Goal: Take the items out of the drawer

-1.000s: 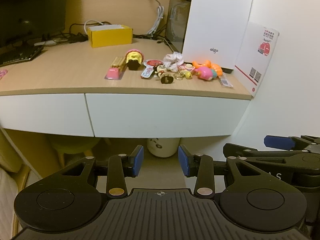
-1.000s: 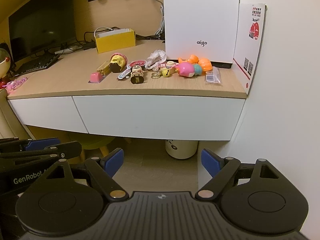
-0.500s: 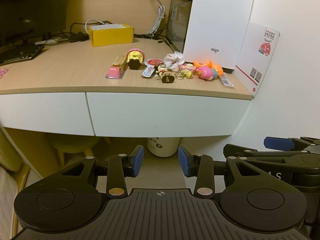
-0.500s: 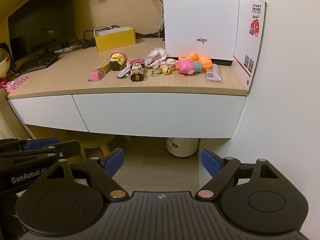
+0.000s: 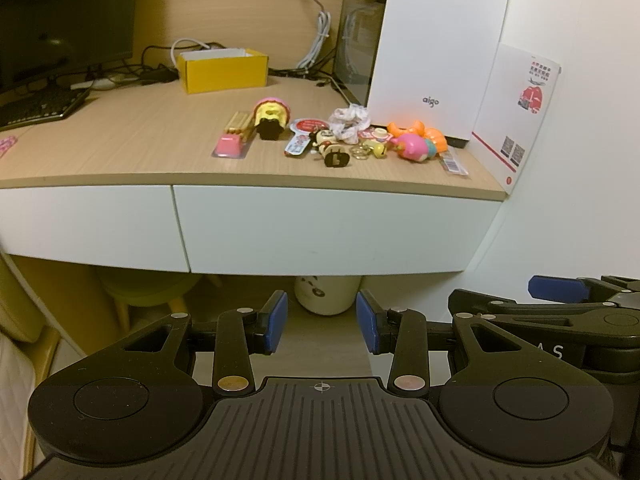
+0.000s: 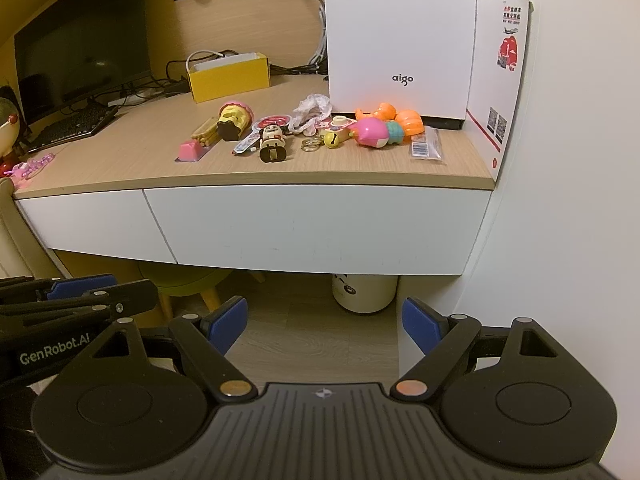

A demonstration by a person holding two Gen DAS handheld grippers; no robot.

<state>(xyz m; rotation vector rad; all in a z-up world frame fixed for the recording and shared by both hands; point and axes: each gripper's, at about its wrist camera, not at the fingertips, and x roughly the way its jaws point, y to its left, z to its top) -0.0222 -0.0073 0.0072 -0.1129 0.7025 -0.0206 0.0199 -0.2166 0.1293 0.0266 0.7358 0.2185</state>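
Both grippers hung before the closed white drawer front (image 6: 316,228) under the tabletop's front edge. The left gripper (image 5: 322,326) and the right gripper (image 6: 324,324), each with blue pads, were spread with nothing between them. The left gripper's body read "GenRobot.AI". Small toys, among them a pink egg-shaped toy (image 6: 372,132), lay near the tabletop's right edge before a white box (image 6: 400,36) marked "aigo".

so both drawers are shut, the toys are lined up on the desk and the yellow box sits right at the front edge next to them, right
Not quite. The yellow box sits far back on the desk, near the cables, as the right wrist view shows. Both drawers are shut, and the toys lie near the front.
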